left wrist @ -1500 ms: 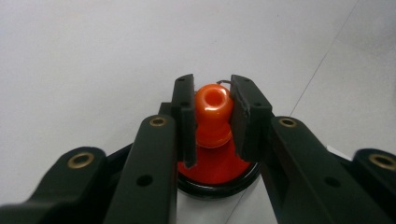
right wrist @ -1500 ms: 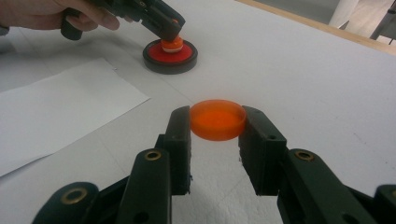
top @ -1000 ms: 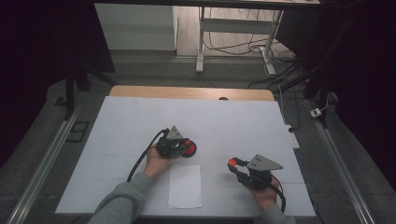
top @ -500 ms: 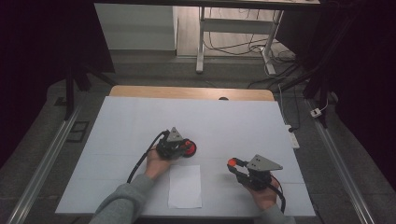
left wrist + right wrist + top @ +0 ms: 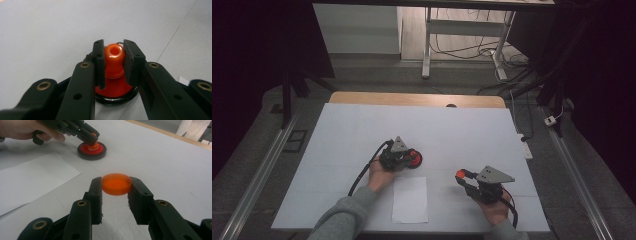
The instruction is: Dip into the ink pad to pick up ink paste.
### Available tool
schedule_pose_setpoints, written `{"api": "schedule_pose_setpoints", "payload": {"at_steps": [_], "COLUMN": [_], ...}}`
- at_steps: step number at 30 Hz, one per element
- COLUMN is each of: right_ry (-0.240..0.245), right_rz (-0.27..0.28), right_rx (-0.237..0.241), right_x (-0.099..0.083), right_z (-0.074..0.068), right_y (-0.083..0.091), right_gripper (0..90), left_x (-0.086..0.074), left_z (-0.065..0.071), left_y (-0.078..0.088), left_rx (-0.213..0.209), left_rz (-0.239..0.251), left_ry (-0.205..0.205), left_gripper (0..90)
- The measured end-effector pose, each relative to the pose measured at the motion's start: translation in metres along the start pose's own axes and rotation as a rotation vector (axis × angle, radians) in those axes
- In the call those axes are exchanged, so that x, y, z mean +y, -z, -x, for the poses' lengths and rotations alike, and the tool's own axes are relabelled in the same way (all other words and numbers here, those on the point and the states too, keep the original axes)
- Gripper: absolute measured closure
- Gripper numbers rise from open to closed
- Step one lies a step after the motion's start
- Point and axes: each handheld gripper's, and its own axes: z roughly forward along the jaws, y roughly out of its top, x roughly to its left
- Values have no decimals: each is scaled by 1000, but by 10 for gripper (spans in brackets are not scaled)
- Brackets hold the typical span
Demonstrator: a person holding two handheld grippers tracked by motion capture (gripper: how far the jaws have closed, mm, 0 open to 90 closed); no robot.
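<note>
With the left gripper (image 5: 113, 61) clamping the orange knobbed stamp (image 5: 113, 58) and the right gripper (image 5: 116, 192) gripping the translucent orange round cap (image 5: 116, 184), stamping the white paper sheet (image 5: 410, 199) likely comes next.

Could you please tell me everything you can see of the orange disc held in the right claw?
The orange disc is a small, round, flat piece that looks like translucent plastic, with a low rim around a smooth top. It lies level, gripped at its edge on two opposite sides between the black jaws of the right claw, over the white table. In the high view it shows as an orange spot at the claw's tip, right of the sheet of paper.
</note>
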Motion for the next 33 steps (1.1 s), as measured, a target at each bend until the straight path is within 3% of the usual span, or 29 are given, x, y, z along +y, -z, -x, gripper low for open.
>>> {"api": "schedule_pose_setpoints", "payload": {"at_steps": [13, 18, 23, 33], "right_ry": [2, 3, -7, 6], "right_rz": [-4, -5, 5, 4], "right_rx": [-1, -1, -2, -4], "right_x": [-1, 0, -1, 0], "right_z": [0, 0, 3, 2], "right_y": [-1, -1, 0, 0], "right_gripper": [644, 644, 644, 644], "left_x": [1, 3, 9, 20], "left_z": [0, -4, -7, -5], "left_y": [0, 1, 15, 32], "left_rx": [1, -20, -25, -72], "left_rz": [-3, -7, 71, 115], "left_ry": [8, 37, 50, 50], "left_gripper": [728, 726, 725, 724]}}
